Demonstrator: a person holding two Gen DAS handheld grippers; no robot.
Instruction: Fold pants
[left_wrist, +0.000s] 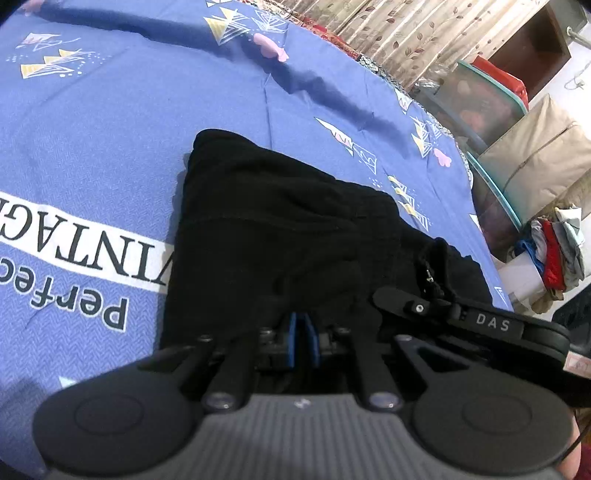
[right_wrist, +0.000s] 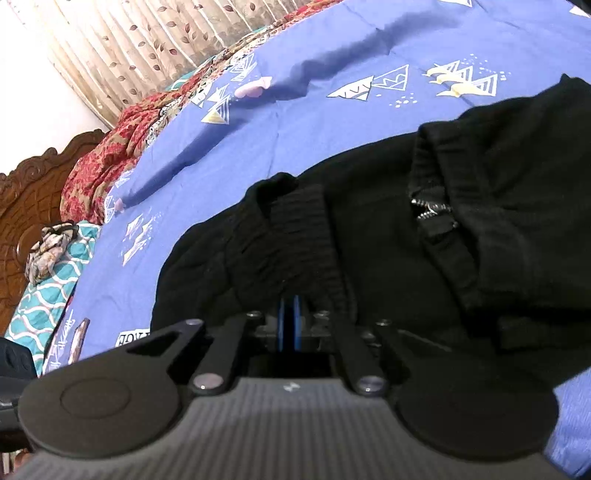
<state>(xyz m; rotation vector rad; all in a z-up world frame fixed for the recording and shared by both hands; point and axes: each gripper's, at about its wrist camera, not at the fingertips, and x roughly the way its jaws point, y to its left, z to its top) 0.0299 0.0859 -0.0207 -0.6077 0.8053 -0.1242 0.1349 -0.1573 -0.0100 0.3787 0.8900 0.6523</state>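
Note:
Black pants (left_wrist: 266, 221) lie folded in a thick bundle on a blue printed bedsheet (left_wrist: 92, 122). In the left wrist view my left gripper (left_wrist: 303, 332) sits at the near edge of the bundle with its blue pads close together on black fabric. The right gripper's body (left_wrist: 498, 325) shows just to its right. In the right wrist view my right gripper (right_wrist: 290, 314) is shut on the black fabric below a ribbed cuff (right_wrist: 291, 218). The pants (right_wrist: 369, 221) fill that view, with a metal zipper (right_wrist: 430, 208) showing on the right.
The bedsheet (right_wrist: 295, 92) carries a white "VINTAGE" band (left_wrist: 74, 243). Storage boxes (left_wrist: 487, 99), a beige bag (left_wrist: 543, 147) and a clothes pile (left_wrist: 557, 251) stand past the bed's right edge. A carved headboard (right_wrist: 26, 206), red patterned cover (right_wrist: 107, 162) and teal pillow (right_wrist: 48, 273) lie left.

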